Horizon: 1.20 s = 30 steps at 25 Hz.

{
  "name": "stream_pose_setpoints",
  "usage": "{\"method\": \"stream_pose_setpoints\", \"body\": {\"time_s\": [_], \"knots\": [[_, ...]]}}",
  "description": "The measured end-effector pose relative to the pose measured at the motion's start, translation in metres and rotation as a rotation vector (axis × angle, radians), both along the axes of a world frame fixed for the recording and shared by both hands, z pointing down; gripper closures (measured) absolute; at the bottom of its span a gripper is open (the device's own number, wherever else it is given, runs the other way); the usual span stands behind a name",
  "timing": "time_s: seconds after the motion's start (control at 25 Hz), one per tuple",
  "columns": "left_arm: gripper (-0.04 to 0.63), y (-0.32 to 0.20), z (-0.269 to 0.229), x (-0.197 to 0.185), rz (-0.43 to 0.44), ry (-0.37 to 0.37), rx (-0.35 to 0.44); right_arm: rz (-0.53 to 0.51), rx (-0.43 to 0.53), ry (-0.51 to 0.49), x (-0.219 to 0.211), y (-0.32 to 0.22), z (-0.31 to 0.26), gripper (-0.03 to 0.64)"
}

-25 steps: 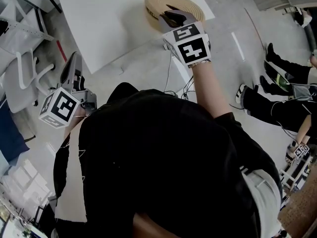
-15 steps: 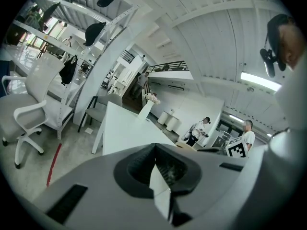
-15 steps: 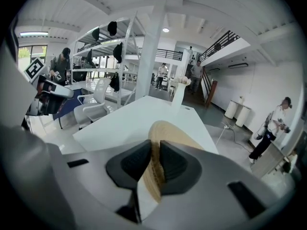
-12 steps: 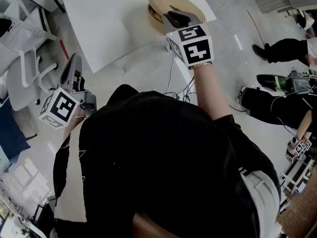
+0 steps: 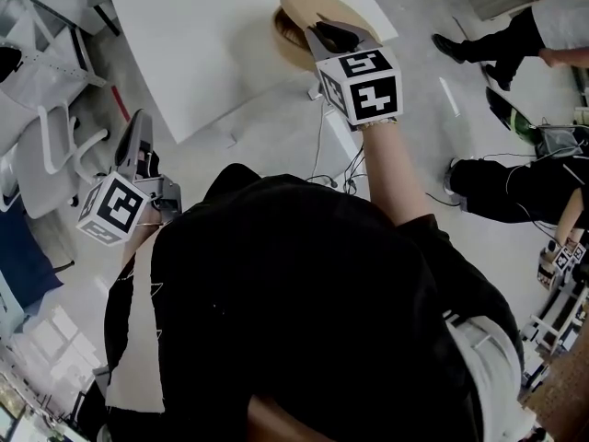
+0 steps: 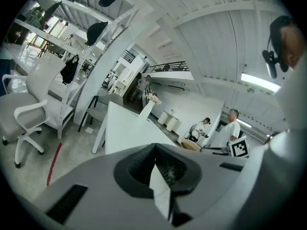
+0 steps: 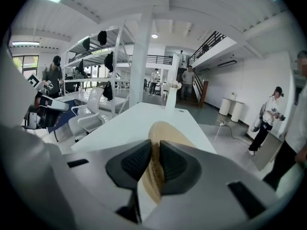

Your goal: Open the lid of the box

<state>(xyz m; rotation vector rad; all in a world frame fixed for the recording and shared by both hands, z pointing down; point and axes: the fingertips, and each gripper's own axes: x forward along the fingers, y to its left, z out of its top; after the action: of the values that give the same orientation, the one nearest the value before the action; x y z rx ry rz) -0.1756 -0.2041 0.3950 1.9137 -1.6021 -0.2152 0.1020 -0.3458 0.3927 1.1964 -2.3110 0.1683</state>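
Clamping the lid's (image 5: 311, 0) rim, right gripper (image 5: 333, 35) tilts it above the box (image 5: 283, 33) at the surface's (image 5: 202, 44) corner. Advisable: lift slowly, grip firm. Left gripper (image 6: 154, 152) closed, empty.

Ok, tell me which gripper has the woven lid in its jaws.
The right gripper: its jaws clamp the rim of the tan woven lid above the white table. The left gripper sits off to the side, jaws together on nothing.
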Motion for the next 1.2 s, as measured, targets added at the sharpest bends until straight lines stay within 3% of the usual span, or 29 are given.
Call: {"method": "stream_pose_setpoints", "body": {"time_s": [1.2], "knots": [[0.586, -0.02, -0.025, -0.023, 0.073, 0.019, 0.066, 0.211, 0.104, -0.049, 0.027, 0.002, -0.039, 0.563]]}}
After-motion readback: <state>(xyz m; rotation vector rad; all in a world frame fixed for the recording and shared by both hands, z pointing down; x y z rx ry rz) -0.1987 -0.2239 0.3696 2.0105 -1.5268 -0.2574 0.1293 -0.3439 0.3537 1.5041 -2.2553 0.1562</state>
